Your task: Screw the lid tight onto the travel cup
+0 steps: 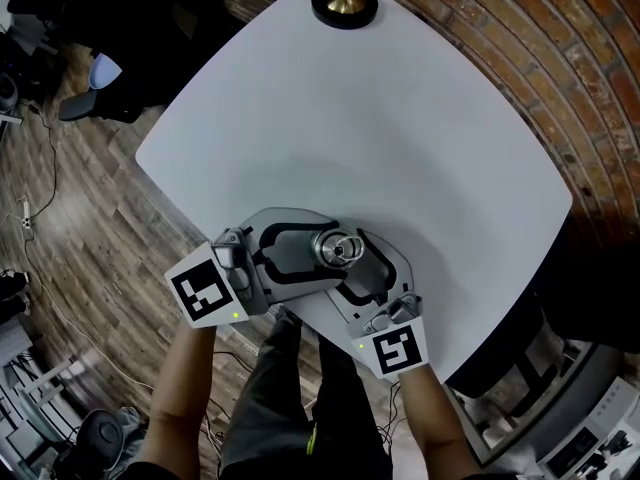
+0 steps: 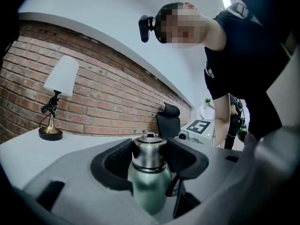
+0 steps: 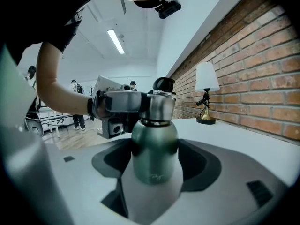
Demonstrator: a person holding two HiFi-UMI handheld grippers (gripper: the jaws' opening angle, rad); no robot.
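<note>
Your travel cup point(image 3: 154, 149) stands upright over the near part of the white table point(image 1: 380, 118), just in from the near edge and caught between your two grippers. Its body is matte green, and the steel lid point(image 2: 149, 153) sits on top of it, with a dark seam showing where the two meet. You cannot tell from here how far the lid is screwed down, nor whether the cup's base rests on the table.

Your left gripper point(image 2: 149, 159) reaches in from the left at the height of the lid. Its jaws stand fairly wide, one dark pad on each side of the steel lid and both against it, so it has hold of the lid.

Your right gripper point(image 3: 154, 165) comes in from the near right, lower down. Its jaws are closed round the green body, with the pads pressing the cup's sides, holding it level.

At the far edge of the table stands a lamp point(image 1: 345, 3) with a brass stem on a round black base. A brick wall point(image 1: 560, 78) runs along the right, and wood floor point(image 1: 90, 218) lies to the left.
</note>
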